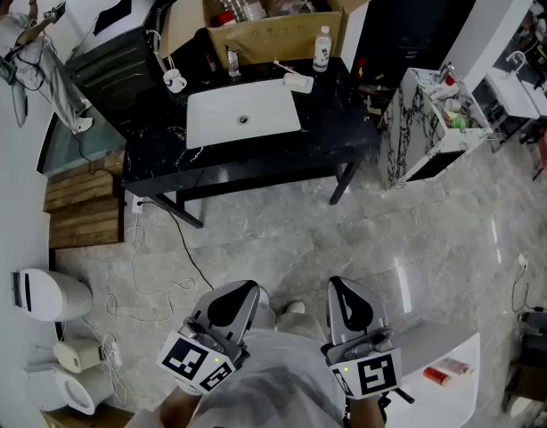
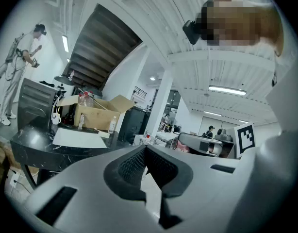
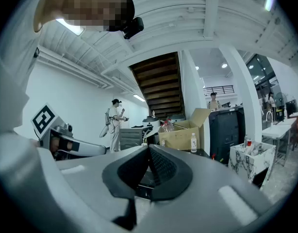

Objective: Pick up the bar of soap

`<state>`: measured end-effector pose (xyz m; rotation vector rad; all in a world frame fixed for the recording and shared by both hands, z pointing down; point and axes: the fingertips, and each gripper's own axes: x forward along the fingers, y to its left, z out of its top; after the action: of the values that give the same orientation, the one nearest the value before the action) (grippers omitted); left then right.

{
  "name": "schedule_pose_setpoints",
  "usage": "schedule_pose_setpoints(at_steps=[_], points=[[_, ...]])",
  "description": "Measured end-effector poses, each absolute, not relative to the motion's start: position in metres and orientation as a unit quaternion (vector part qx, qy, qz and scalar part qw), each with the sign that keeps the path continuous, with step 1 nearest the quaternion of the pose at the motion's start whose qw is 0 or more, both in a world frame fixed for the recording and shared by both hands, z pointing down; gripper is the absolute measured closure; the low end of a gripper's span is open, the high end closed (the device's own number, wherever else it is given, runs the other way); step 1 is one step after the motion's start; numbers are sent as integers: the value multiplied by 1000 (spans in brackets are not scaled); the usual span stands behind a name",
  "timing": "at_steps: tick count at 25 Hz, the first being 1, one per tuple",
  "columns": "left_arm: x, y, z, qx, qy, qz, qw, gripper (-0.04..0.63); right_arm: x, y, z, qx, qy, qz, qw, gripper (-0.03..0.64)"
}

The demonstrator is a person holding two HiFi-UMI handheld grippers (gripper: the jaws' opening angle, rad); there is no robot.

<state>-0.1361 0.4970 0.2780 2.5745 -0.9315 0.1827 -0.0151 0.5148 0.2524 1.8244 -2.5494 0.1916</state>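
Black table ahead: soap at the far right corner of the sink, well beyond your left gripper and right gripper, both closed on nothing; right looks slightly nearer.

Bare floor fronts the counter; cardboard box blocks its back.

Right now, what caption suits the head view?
Left tool and right tool, shut, empty, before black table, white sink.
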Motion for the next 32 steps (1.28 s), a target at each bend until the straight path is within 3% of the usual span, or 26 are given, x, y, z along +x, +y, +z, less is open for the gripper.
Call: schedule_pose_setpoints(at_steps=[16,24,32], points=[[-139,492,284,916,-345,61,194,595,-54,504,248,544,-838,16,26,604],[-127,501,279,906,-393,58,144,595,-29,532,271,546,-837,26,29,604],[-109,523,294,898,-411,60,147,595,-24,552,280,491,-869,60,26,606]])
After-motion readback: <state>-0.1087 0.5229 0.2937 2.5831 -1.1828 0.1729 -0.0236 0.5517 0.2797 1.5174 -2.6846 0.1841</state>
